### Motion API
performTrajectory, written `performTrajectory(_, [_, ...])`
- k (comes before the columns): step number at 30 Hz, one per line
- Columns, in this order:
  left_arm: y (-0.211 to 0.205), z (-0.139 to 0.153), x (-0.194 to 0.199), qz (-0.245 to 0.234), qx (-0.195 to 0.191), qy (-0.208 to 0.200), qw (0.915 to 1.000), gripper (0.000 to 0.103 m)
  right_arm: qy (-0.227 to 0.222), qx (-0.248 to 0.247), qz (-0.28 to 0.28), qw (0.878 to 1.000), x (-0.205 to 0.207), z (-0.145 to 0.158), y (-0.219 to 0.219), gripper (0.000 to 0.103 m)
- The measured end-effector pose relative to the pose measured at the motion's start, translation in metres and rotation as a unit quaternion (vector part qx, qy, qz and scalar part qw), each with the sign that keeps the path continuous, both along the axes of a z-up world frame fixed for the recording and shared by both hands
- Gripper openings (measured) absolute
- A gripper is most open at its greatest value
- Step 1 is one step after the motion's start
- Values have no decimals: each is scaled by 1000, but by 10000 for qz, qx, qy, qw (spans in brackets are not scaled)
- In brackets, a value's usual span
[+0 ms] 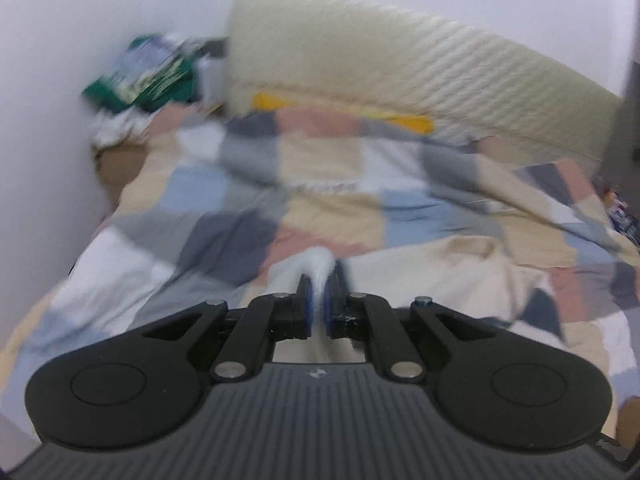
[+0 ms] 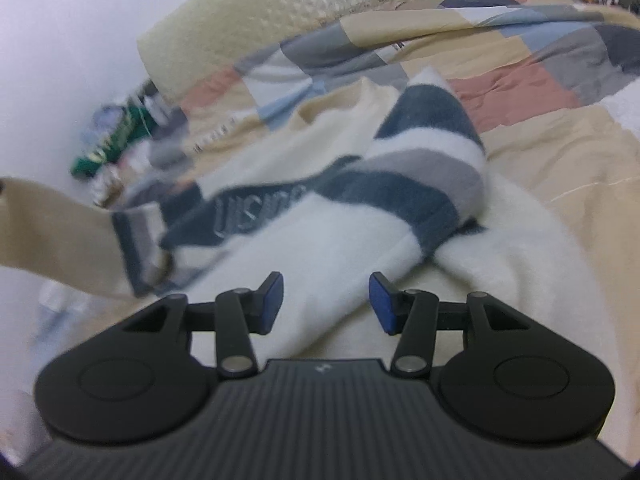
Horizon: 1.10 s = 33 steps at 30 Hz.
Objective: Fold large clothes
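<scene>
A white fleece sweater (image 2: pixel 320 240) with navy and grey stripes lies rumpled on the patchwork bedspread (image 2: pixel 520 88), one striped sleeve folded across its body. My right gripper (image 2: pixel 326 300) is open just above the white body, holding nothing. My left gripper (image 1: pixel 319 300) is shut on a pinched fold of the sweater's white fabric (image 1: pixel 316 268), with more cream cloth (image 1: pixel 460 268) trailing to its right. The left wrist view is motion-blurred.
The bed's patchwork cover (image 1: pixel 320 168) runs to a cream quilted headboard (image 1: pixel 400 52). A pile of green and white things (image 1: pixel 148 76) sits in the corner by the white wall (image 1: pixel 48 100). A beige sleeve or arm (image 2: pixel 52 228) crosses the left of the right wrist view.
</scene>
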State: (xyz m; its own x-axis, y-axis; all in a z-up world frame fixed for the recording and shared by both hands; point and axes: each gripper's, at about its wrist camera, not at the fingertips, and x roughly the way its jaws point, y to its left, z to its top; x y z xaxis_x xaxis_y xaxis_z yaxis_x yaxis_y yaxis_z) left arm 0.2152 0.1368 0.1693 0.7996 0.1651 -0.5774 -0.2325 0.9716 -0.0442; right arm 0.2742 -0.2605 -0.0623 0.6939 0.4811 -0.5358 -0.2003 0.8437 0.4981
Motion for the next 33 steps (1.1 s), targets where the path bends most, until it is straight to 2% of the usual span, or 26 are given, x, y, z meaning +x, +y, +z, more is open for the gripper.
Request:
performTrajectory(4, [-79, 21, 18, -544, 341, -1, 9979, 7, -123, 265, -162, 9994, -6, 10, -18, 51])
performTrajectory(7, [-142, 17, 35, -948, 526, 105, 9941, 7, -81, 517, -330, 9981, -7, 10, -35, 51])
performTrajectory(11, [-218, -9, 56, -1510, 446, 294, 9871, 7, -7, 822, -562, 9950, -9, 6, -59, 51])
performTrajectory(14, [-261, -44, 69, -1826, 329, 514, 9813, 7, 0, 908, -714, 9933, -8, 3, -74, 51])
performTrajectory(17, [-284, -86, 79, -2011, 206, 722, 9767, 7, 54, 1141, -896, 9894, -5, 0, -93, 51])
performTrajectory(20, [-285, -117, 87, -2099, -37, 786, 9746, 7, -53, 1117, -1096, 9877, -5, 0, -106, 51])
performTrajectory(24, [-273, -146, 98, -2185, -298, 882, 9714, 7, 130, 1251, -1196, 9848, 4, -10, -111, 51])
performTrajectory(26, [-264, -155, 103, -2363, -558, 995, 9650, 17, 150, 1226, -1221, 9848, 9, -11, -110, 51])
performTrajectory(27, [-259, -159, 106, -2504, -693, 1060, 9598, 34, 146, 1223, -1225, 9848, 10, -11, -110, 51])
performTrajectory(28, [-256, -162, 104, -2559, -760, 1051, 9580, 56, 140, 1212, -1233, 9848, 10, -11, -109, 51])
performTrajectory(30, [-245, -163, 94, -2520, -790, 860, 9606, 66, 104, 1175, -1227, 9854, 10, -11, -107, 51])
performTrajectory(33, [-216, -170, 81, -2466, -1221, 730, 9586, 66, 54, 1082, -1199, 9869, 8, -9, -103, 51])
